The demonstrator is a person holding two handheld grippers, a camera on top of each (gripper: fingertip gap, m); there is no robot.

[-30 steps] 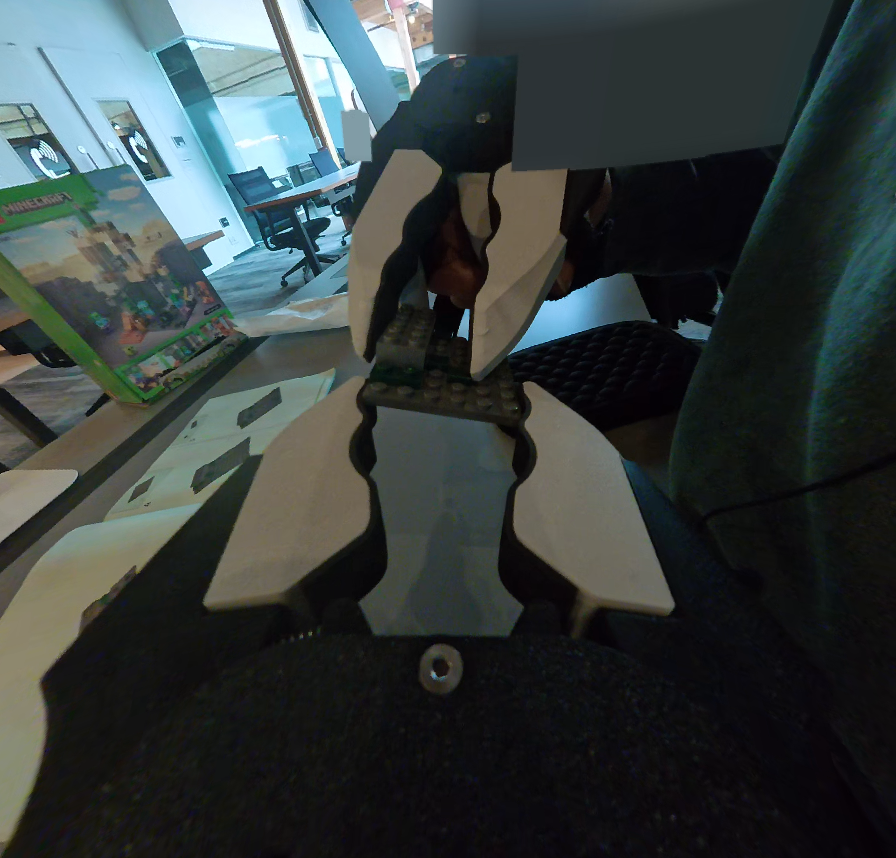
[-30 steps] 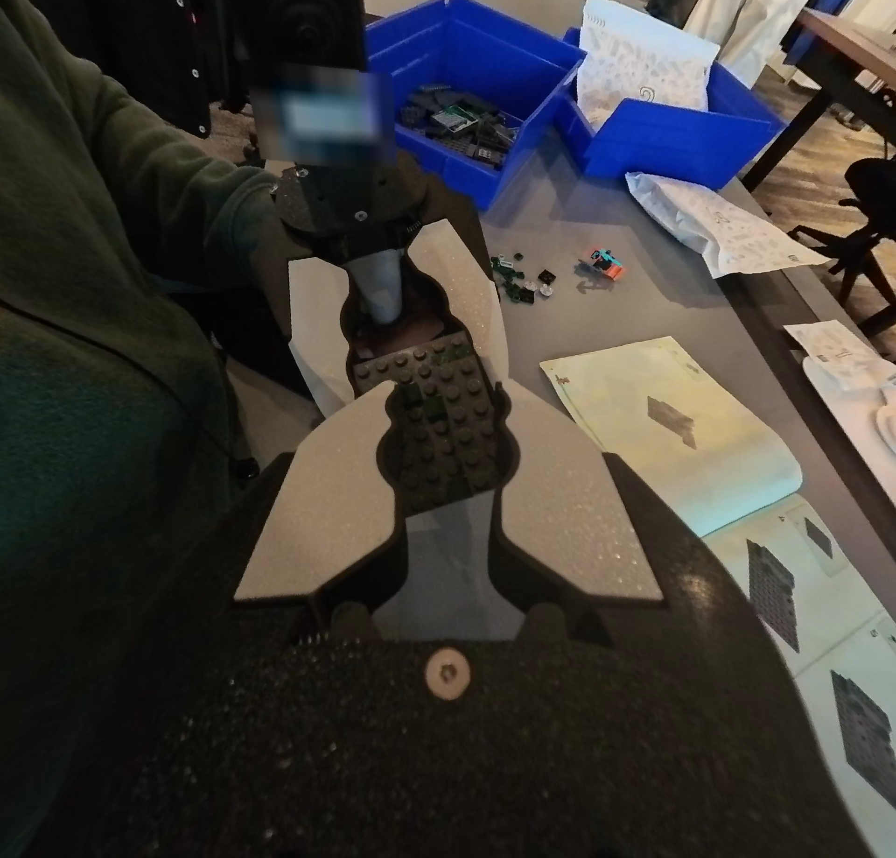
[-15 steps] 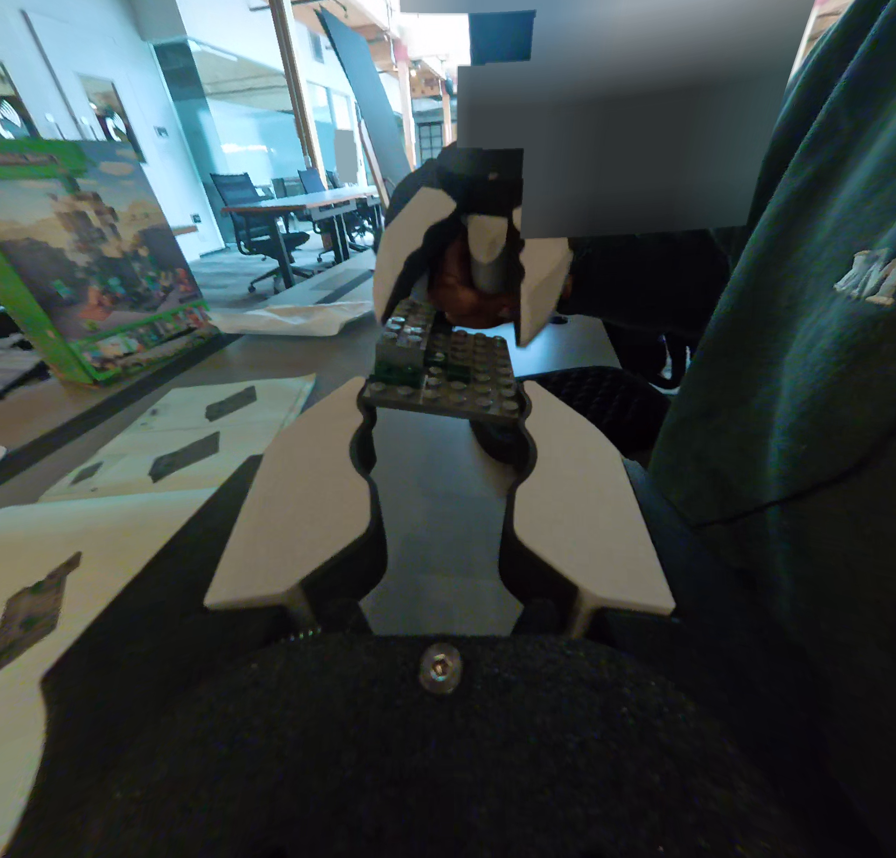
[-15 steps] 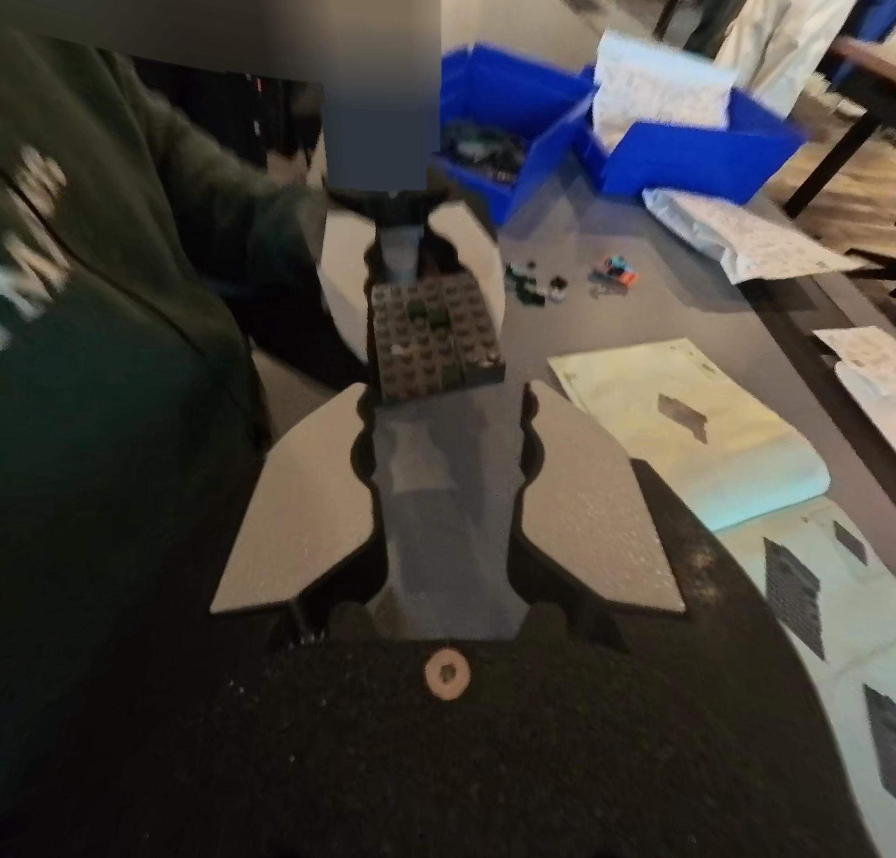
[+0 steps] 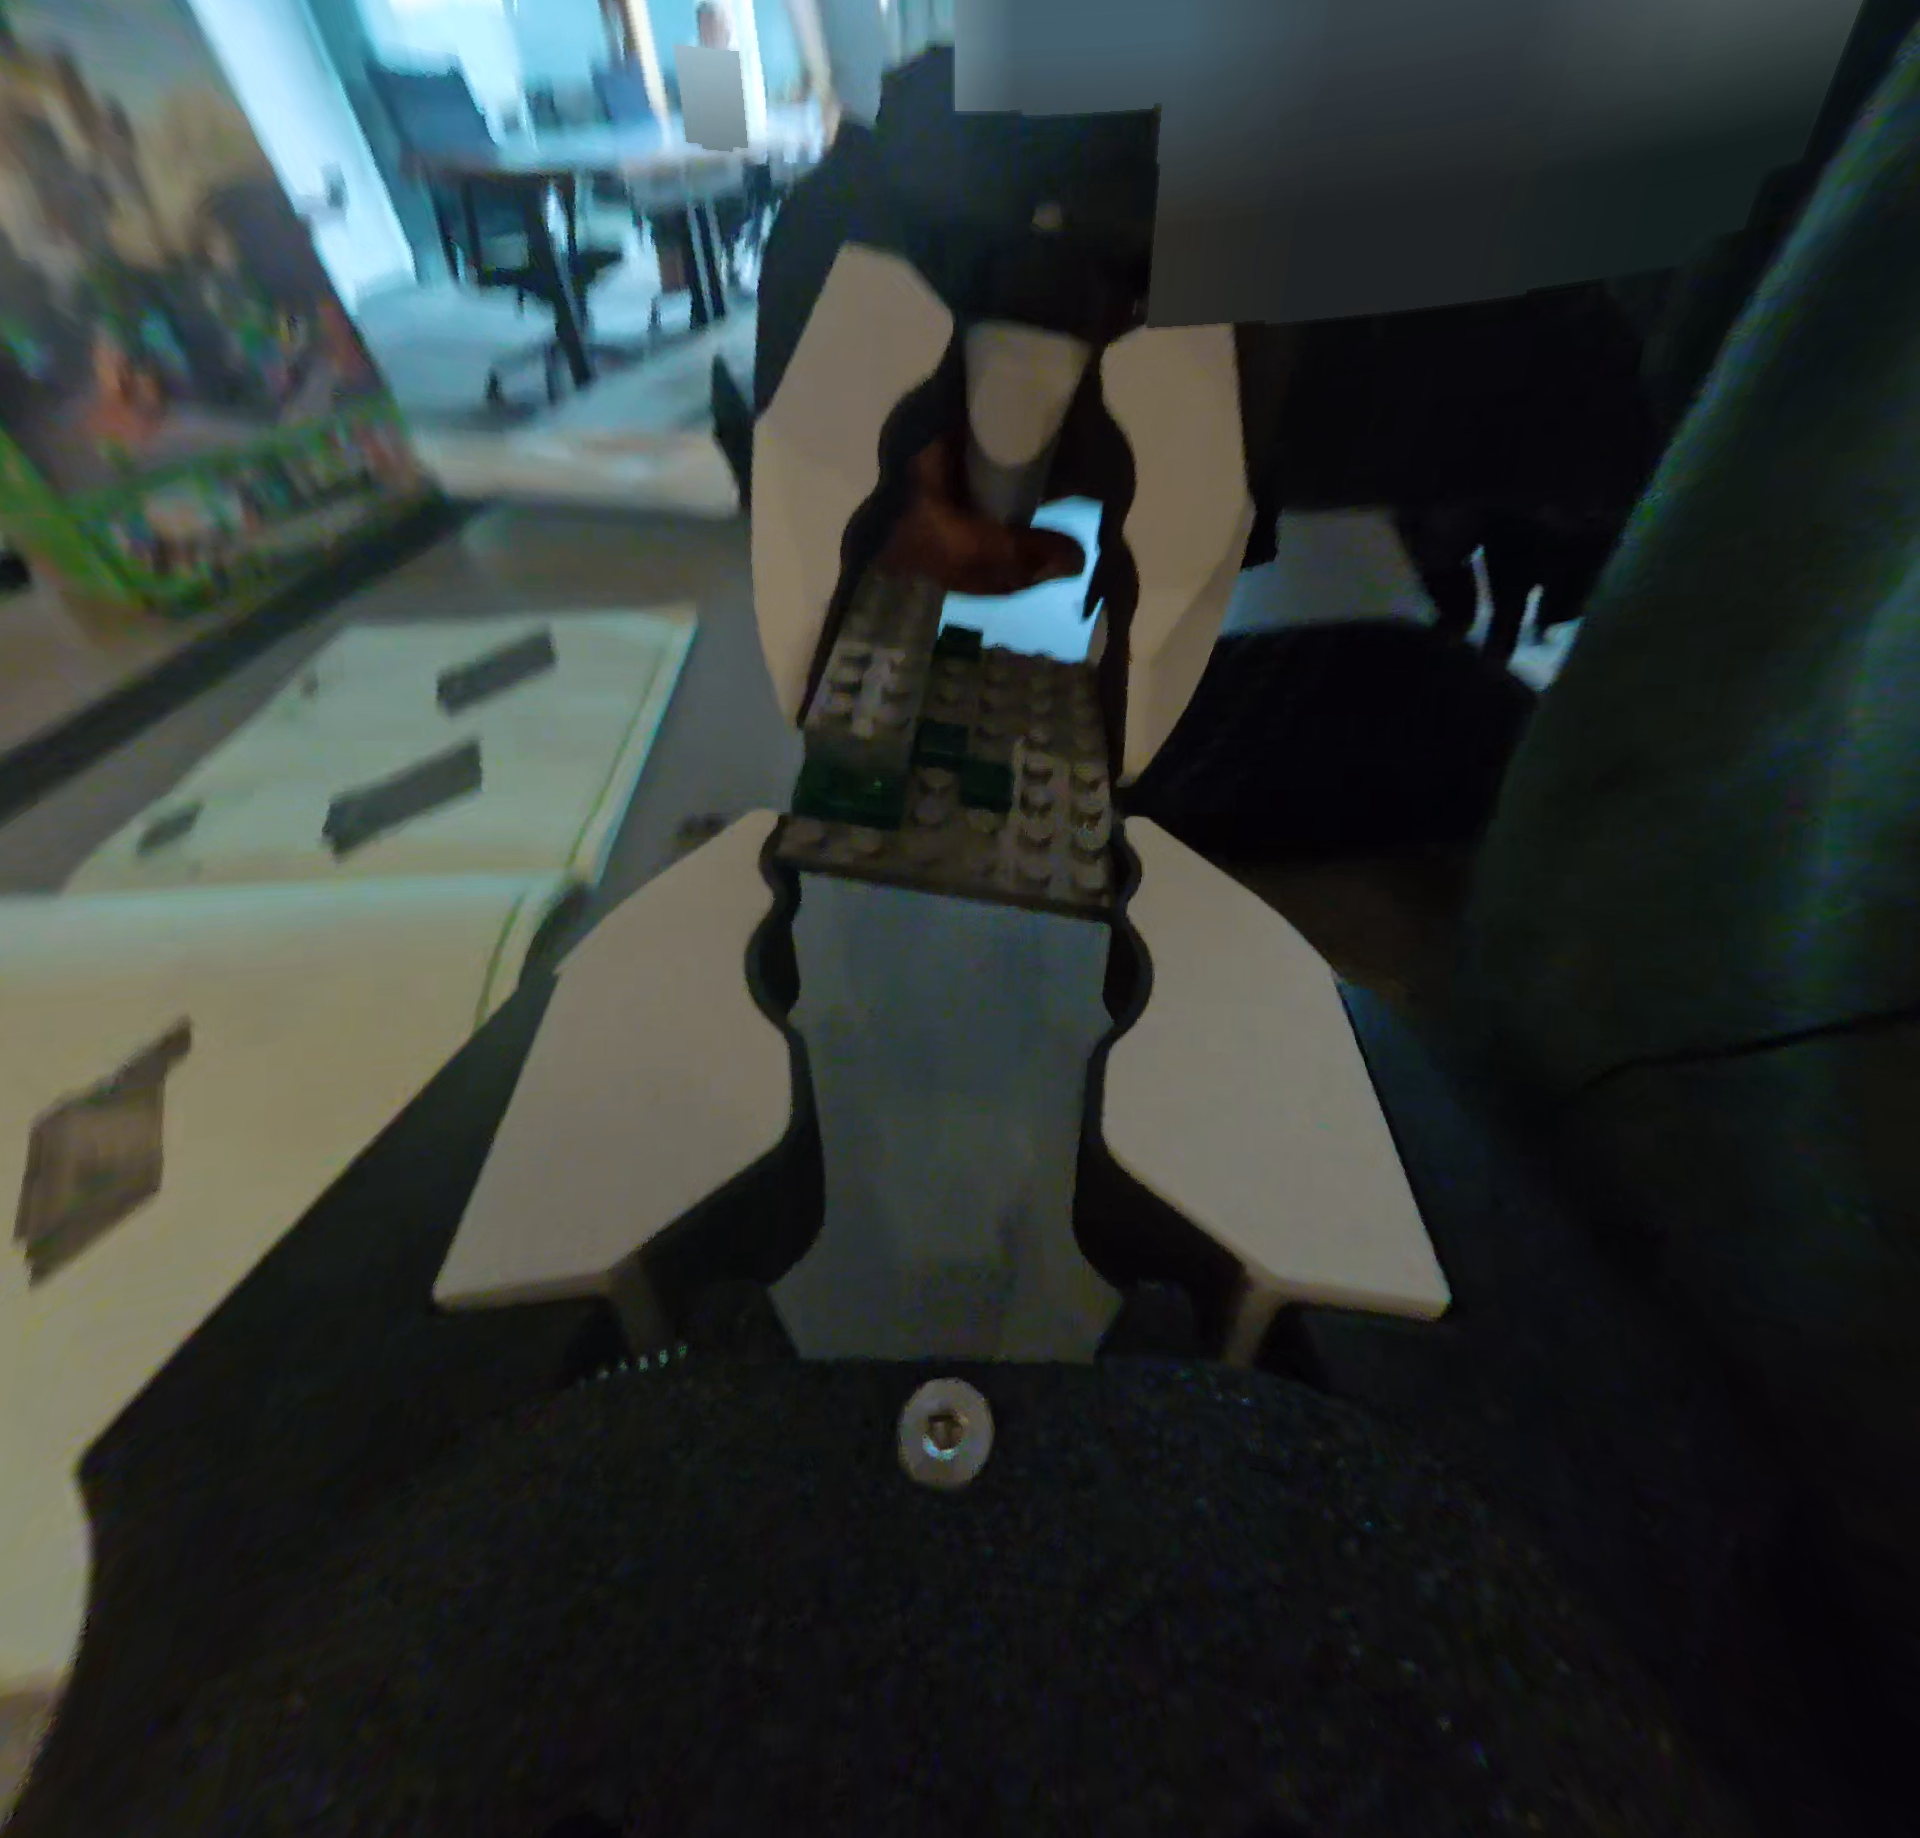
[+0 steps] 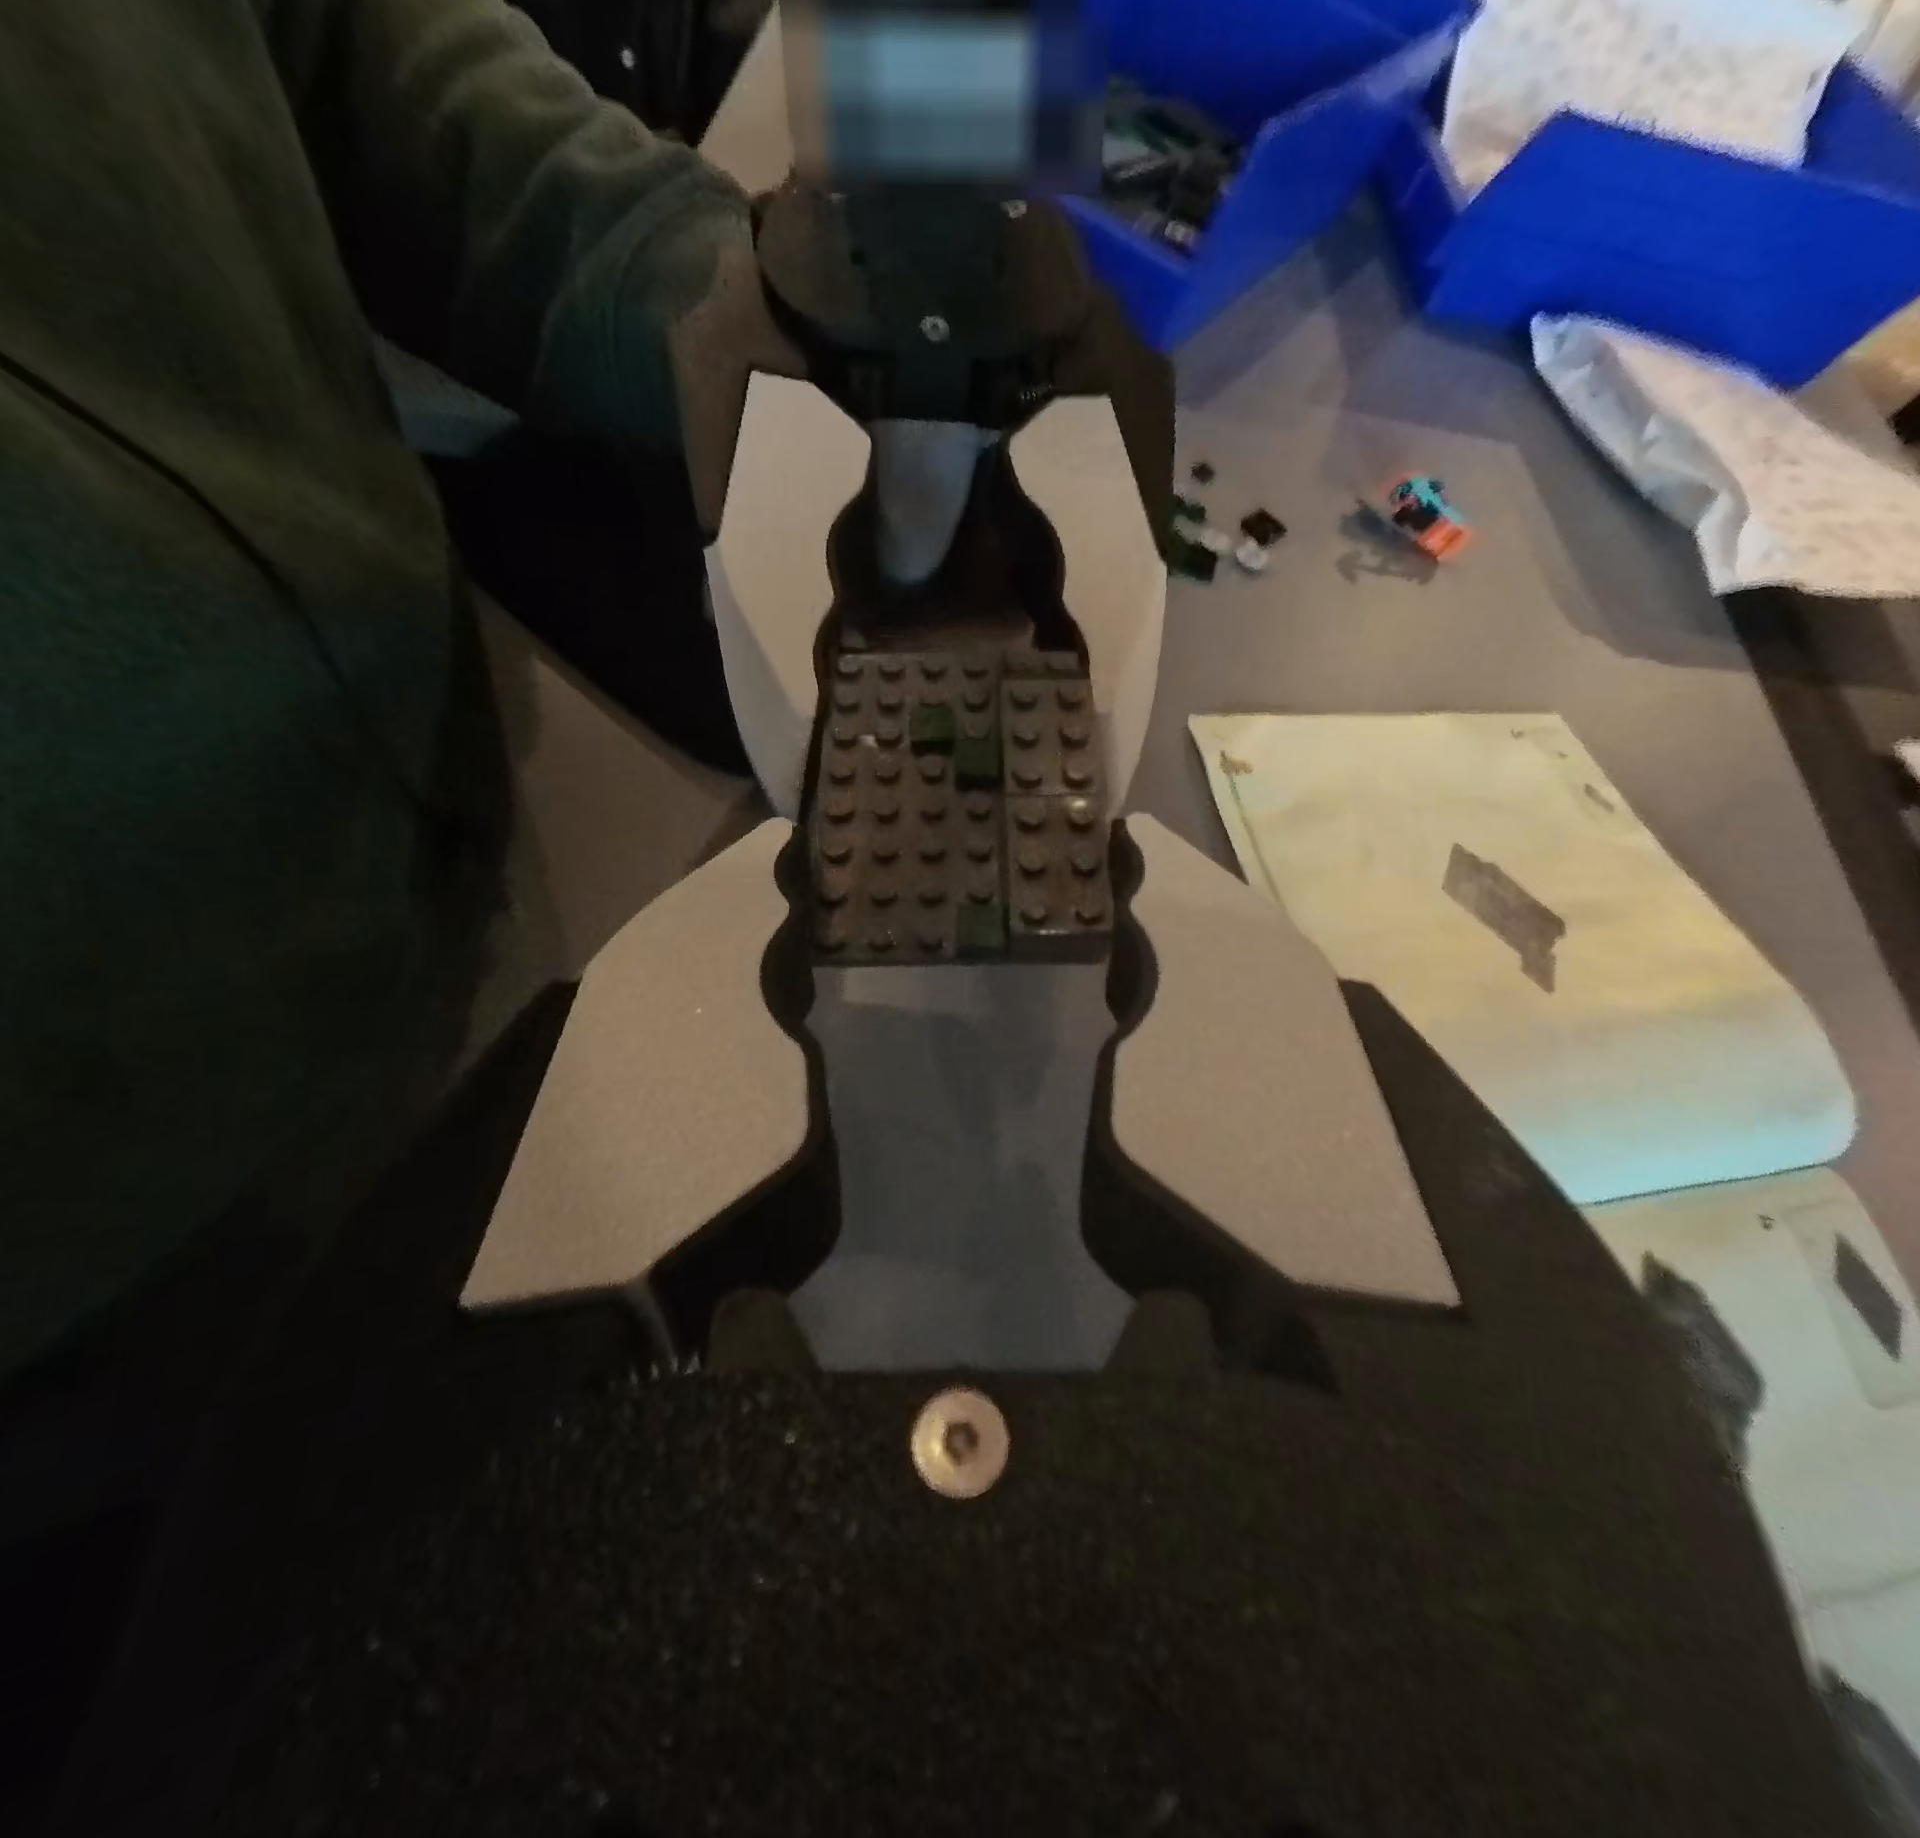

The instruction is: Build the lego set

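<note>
A dark grey studded lego plate (image 5: pixel 971 822) carries a raised lighter grey brick (image 5: pixel 873 687) and small dark green pieces. It is held in the air above the table. My left gripper (image 5: pixel 948 838) is shut on its near edge, fingertips on both sides. In the right wrist view the plate (image 6: pixel 914 853) sits between the tips of my right gripper (image 6: pixel 958 848), which close on its other end. Each gripper shows in the other's view, the right gripper's fingers (image 5: pixel 821 541) and the left gripper's fingers (image 6: pixel 758 666) flanking the plate's far end.
Blue bins (image 6: pixel 1299 178) with pieces and a white bag (image 6: pixel 1621 53) stand at the table's far end. Loose small pieces (image 6: pixel 1226 541) and an orange-teal bit (image 6: pixel 1423 521) lie nearby. The open instruction booklet (image 6: pixel 1507 957) lies right; the set box (image 5: pixel 156 386) stands left. A green sleeve (image 6: pixel 208 438) is close. My left and right fingertips are right by each other. From the left gripper's tips to the orange-teal bit (image 6: pixel 1423 521) is close to 30 cm.
Half a second ago my right gripper had drawn back off the plate. It has now come back onto the plate's end. My left gripper has kept its hold throughout.
</note>
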